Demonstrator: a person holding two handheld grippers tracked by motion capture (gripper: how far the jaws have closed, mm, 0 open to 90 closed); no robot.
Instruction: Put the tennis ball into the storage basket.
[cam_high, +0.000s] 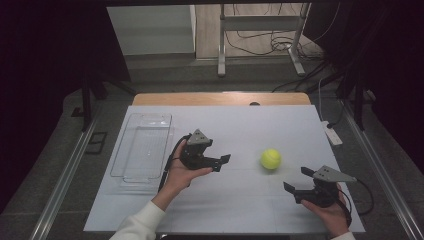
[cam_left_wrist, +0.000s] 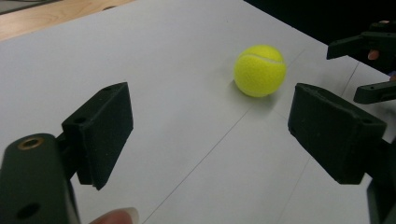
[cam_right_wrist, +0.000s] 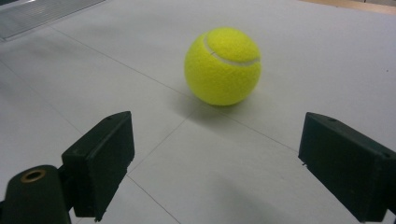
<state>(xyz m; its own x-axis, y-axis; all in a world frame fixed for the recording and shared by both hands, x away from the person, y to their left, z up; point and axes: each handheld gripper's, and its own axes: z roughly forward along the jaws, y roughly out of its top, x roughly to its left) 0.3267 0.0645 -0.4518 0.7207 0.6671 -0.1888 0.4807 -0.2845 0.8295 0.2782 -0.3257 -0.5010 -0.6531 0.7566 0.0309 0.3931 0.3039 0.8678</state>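
Note:
A yellow tennis ball (cam_high: 270, 159) lies on the white table sheet (cam_high: 235, 125), right of the middle. My left gripper (cam_high: 221, 162), held in a hand with a white sleeve, points right toward the ball from a short way off. Its jaws stand open with nothing between them. In the left gripper view the ball (cam_left_wrist: 259, 70) sits ahead of the open gripper (cam_left_wrist: 210, 121). My right gripper (cam_high: 296, 179) is at the front right, aimed up-left at the ball, open and empty. In the right gripper view the ball (cam_right_wrist: 222, 65) rests just beyond the open gripper (cam_right_wrist: 215, 140).
A clear plastic tray (cam_high: 120, 160) stands on the left part of the sheet, and its edge (cam_right_wrist: 42, 14) appears far off in the right gripper view. A wooden table edge (cam_high: 220, 98) runs along the back. A white power strip (cam_high: 331, 134) lies off the right side.

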